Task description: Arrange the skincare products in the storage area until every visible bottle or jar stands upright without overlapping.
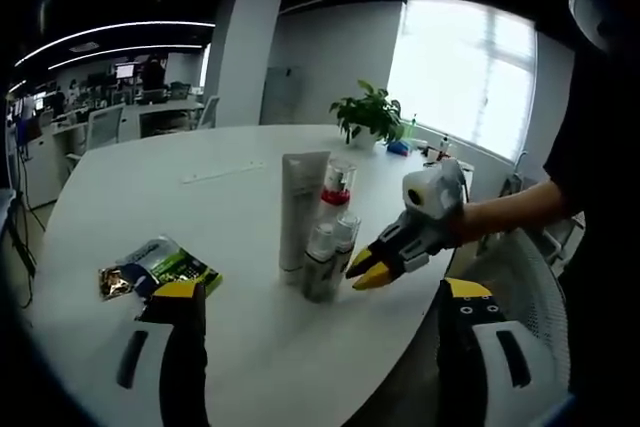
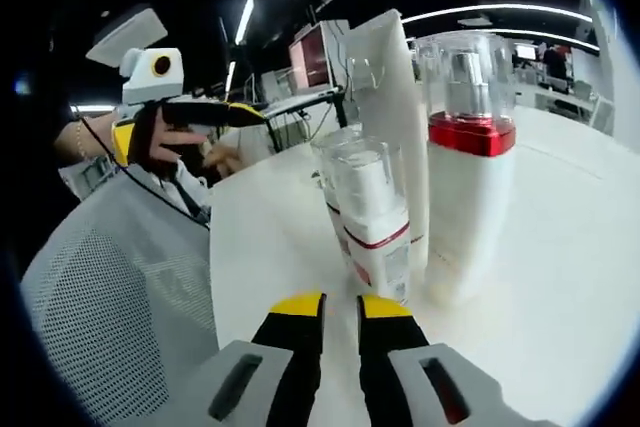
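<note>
Standing upright, the tall tube (image 1: 303,209) partly hid the red-collared bottle (image 1: 336,193); the right gripper (image 1: 366,269) was nearly clenched, empty, the left gripper (image 1: 320,297) released.

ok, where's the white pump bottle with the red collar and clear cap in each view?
Left gripper view: white pump bottle with the red collar and clear cap stands mid-frame in the bottle cluster, just right of the tall white squeeze tube.
Right gripper view: it stands upper right of centre, close to the camera, right of the tube.
Shared landmark: the tall white squeeze tube, directly beside the bottle in both.
</note>
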`<control>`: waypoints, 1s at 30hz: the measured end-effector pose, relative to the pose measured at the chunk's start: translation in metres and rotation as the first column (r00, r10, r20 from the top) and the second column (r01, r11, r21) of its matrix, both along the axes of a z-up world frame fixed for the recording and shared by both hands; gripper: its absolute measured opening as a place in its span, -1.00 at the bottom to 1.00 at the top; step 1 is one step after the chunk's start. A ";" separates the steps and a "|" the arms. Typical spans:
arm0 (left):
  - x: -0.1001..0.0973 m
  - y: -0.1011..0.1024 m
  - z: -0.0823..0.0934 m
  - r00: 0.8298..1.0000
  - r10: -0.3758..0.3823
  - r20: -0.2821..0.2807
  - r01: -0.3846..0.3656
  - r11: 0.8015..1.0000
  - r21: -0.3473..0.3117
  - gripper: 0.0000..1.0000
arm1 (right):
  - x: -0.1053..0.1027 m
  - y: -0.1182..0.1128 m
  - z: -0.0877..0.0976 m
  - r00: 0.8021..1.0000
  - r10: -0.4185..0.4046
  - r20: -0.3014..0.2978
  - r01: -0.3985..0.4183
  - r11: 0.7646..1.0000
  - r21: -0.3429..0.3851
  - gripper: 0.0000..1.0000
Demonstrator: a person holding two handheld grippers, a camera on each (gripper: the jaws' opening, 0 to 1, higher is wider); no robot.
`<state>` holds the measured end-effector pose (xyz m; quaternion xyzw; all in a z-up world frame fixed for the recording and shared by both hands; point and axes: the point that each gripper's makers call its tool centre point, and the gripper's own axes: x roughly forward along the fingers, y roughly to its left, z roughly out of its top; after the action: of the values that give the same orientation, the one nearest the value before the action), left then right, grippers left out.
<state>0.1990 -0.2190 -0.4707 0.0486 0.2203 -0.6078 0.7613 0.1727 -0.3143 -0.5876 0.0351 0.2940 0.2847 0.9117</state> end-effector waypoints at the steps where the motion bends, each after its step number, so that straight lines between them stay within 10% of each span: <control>1: 0.000 0.000 0.000 1.000 0.000 -0.001 0.000 1.000 -0.001 0.79 | 0.002 0.001 -0.002 1.000 0.008 -0.003 -0.008 1.000 0.001 -0.78; 20: 0.001 0.008 0.002 1.000 0.015 0.000 -0.015 1.000 0.001 0.79 | 0.007 0.007 -0.004 1.000 0.025 -0.001 -0.025 0.999 -0.026 -0.74; 30: 0.001 0.016 0.004 1.000 -0.017 0.011 0.016 0.997 0.076 0.87 | -0.018 -0.001 0.037 0.999 -0.010 0.035 0.012 0.998 -0.061 -0.55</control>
<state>0.1995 -0.2026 -0.4671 0.0827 0.2385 -0.6052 0.7550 0.1545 -0.3152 -0.5510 0.0039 0.2864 0.2709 0.9190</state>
